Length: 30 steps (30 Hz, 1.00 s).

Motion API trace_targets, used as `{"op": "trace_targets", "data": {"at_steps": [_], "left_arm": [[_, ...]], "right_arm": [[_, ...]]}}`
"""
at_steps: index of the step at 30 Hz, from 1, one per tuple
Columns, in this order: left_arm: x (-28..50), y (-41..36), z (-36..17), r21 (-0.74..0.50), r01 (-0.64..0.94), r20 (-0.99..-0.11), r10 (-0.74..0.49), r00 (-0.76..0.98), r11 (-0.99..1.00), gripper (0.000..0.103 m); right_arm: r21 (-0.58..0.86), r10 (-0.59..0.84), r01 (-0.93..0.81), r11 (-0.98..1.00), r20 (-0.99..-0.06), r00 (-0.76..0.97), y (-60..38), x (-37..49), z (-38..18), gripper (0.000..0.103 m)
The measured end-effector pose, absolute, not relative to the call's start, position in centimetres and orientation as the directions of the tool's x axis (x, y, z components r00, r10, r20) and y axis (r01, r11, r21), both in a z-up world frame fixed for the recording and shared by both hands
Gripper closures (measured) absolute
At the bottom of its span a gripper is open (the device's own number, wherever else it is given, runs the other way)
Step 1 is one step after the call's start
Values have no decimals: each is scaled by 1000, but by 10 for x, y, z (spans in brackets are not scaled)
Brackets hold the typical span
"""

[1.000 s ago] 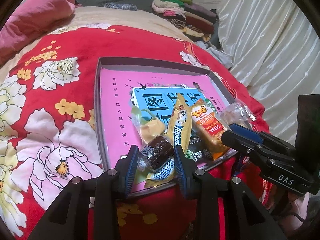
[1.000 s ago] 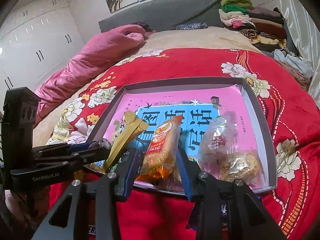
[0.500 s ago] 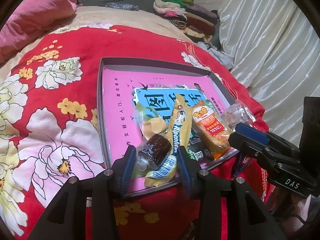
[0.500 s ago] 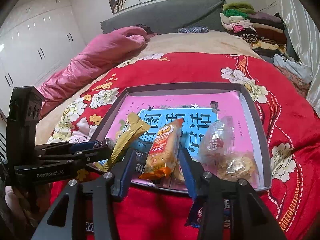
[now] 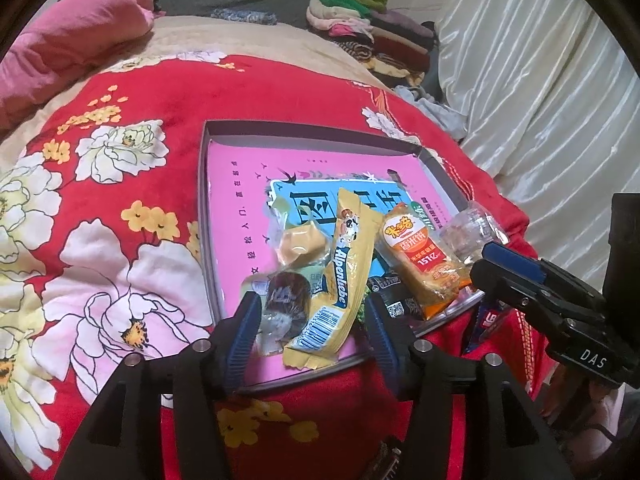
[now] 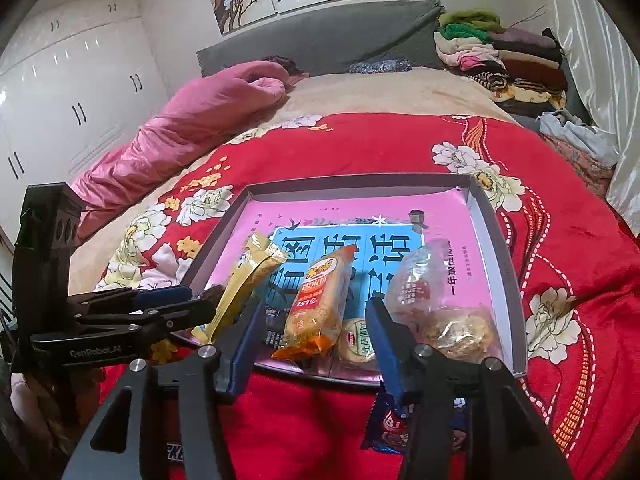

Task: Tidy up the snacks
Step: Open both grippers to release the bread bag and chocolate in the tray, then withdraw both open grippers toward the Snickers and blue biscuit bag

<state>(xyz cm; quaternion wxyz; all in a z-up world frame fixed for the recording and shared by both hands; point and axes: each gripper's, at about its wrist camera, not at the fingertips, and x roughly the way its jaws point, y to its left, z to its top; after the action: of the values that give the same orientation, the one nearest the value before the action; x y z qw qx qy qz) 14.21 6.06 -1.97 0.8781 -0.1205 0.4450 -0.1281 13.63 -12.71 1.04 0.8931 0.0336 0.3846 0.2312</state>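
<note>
The shallow grey tray (image 5: 202, 216) is sitting on the red flowered blanket (image 5: 132, 168), its floor lined with a pink and blue printed sheet (image 5: 240, 208), and the snacks are all crowding its near edge. The left gripper (image 5: 308, 320) is hovering low at 6 o'clock in the left view, fingers spread wide and gripping nothing. Between those fingers are lying a dark round sweet in clear wrap (image 5: 286, 296) and the bottom end of a long yellow packet (image 5: 344, 276), which is running up toward 12 o'clock. At 11 o'clock of the packet a pale yellow wrapped cake (image 5: 300, 242) is resting on the sheet. At 3 o'clock of the packet an orange rice-cracker pack (image 5: 422, 264) is lying, with a small black wrapper (image 5: 394, 300) tucked beside its lower end.

Over in the right view, the right gripper (image 6: 316, 328) is also standing released, fingers wide apart around the lower end of the orange pack and a round wrapped biscuit (image 6: 356, 346). At 3 o'clock, a clear bag of brown pastries (image 6: 440, 312) is filling the tray's near right corner. Outside the tray, at 6 o'clock, a blue and red wrapper (image 6: 390, 428) is lying on the blanket under the right finger (image 6: 384, 344). Folded clothes (image 6: 500, 56) are stacked at 1 o'clock, far back.
</note>
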Motion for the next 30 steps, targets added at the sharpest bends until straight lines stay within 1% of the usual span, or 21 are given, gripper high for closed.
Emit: {"op": "trace_targets", "data": {"at_steps": [8,12,15,17,19,24,30], "left_arm": [[136,59,-10,-320,134,-737,-336,586,938,37],[134,62,-6,-336,128,-730,-344,590,933,29],[131,63,-3,-325,125,-729,-333,598,937,28],[129,63,0,-327,130,-725,-337,600,936,28],[125,65,4,-327,133,-717,-337,610,936,28],[114,67,14,-327,148,-700,-344,626,933,27],[95,64,20,-317,173,-694,-352,628,932,27]], "right_arm": [[236,437,-382,894,-654,618,-132,133,17,47],[233,437,-383,894,-645,627,-134,131,19,47],[229,430,-376,898,-639,638,-138,129,21,45],[232,426,-367,901,-633,646,-142,127,23,40],[236,423,-359,903,-628,653,-147,125,25,38],[237,411,-339,910,-622,667,-163,119,30,34],[228,389,-319,920,-632,670,-178,110,28,34]]}}
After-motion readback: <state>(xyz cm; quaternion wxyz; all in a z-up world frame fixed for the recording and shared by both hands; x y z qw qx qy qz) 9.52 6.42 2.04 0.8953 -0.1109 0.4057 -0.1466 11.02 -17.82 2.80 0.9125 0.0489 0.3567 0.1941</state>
